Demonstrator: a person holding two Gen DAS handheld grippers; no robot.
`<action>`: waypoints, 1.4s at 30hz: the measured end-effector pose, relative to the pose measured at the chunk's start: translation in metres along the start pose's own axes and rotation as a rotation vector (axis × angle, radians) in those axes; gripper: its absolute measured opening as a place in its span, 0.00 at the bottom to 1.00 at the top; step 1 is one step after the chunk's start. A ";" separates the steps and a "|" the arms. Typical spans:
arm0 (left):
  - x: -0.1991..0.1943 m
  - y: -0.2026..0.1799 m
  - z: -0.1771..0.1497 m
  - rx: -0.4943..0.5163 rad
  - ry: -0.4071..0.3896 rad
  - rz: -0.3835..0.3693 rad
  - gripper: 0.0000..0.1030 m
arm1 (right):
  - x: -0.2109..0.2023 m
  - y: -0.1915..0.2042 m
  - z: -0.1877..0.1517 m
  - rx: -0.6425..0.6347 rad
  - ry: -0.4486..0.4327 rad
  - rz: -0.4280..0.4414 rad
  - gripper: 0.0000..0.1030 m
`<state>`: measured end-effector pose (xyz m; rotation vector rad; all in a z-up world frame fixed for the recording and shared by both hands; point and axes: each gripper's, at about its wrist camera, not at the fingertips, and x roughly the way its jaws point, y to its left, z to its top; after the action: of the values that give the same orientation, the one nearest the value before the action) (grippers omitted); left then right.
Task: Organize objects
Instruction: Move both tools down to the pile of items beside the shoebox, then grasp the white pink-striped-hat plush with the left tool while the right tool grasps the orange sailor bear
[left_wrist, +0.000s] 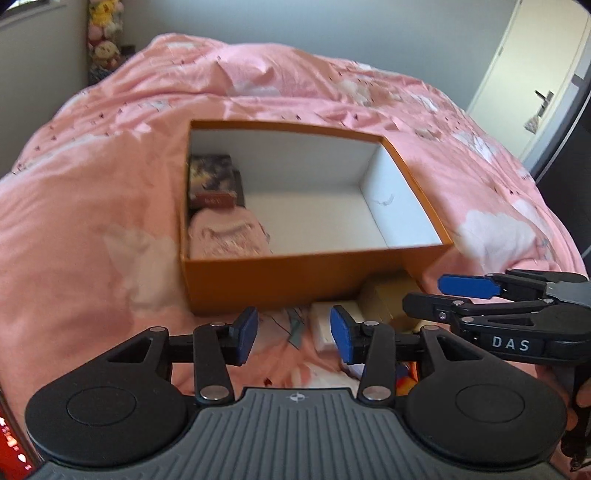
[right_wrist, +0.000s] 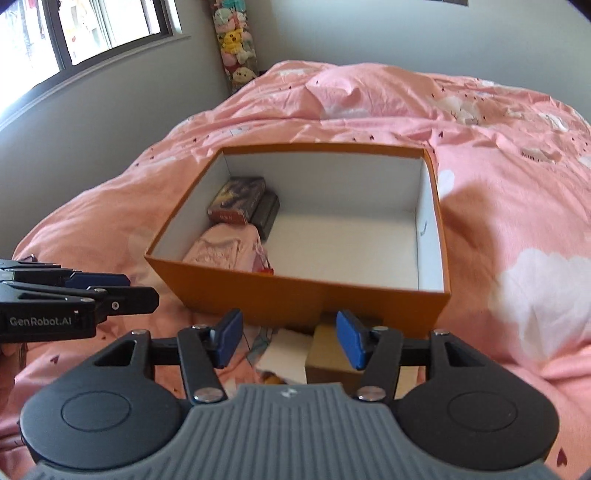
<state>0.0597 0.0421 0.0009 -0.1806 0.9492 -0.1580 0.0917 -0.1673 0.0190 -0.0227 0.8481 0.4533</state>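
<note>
Between the blue pads of the left gripper (left_wrist: 293, 338), low in the centre of the left wrist view, nothing is held: the jaws stand apart over bare pink bedding (left_wrist: 92, 229). Just past its right pad lies a small white block (left_wrist: 323, 326), lying flat, its long axis running from the lower edge of the frame toward the box. Right of that sits a tan box (left_wrist: 384, 299), pushed up against the near wall of the orange storage box (left_wrist: 295, 280).

The right gripper (right_wrist: 288, 339) is released too, with nothing between its pads. From its own camera the tan box (right_wrist: 325, 363) shows directly through the gap, slightly toward the right pad, with the white block (right_wrist: 286, 354) just left of it. So the right hand looks the better lined up on the tan box, the left on the white block, and both things lie straight ahead and below the fingers, short of the orange storage box (right_wrist: 310, 299).

Further out, the box interior is mostly bare white floor. Its left end already holds a folded pink cloth (right_wrist: 225, 247), a printed carton (right_wrist: 236, 199) behind it, and a dark case (right_wrist: 266, 214) beside that. The free room is to the centre and right of the frame.
</note>
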 end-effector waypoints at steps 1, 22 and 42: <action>0.005 -0.002 -0.003 0.014 0.039 -0.020 0.53 | 0.001 -0.002 -0.006 0.012 0.026 -0.001 0.54; 0.075 0.023 -0.055 -0.289 0.341 -0.121 0.85 | 0.036 -0.006 -0.068 0.055 0.340 0.038 0.39; 0.054 -0.003 -0.041 -0.132 0.322 -0.070 0.68 | 0.032 0.002 -0.065 -0.012 0.318 0.027 0.39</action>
<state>0.0564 0.0240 -0.0642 -0.3170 1.2758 -0.1924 0.0629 -0.1655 -0.0474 -0.0965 1.1592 0.4869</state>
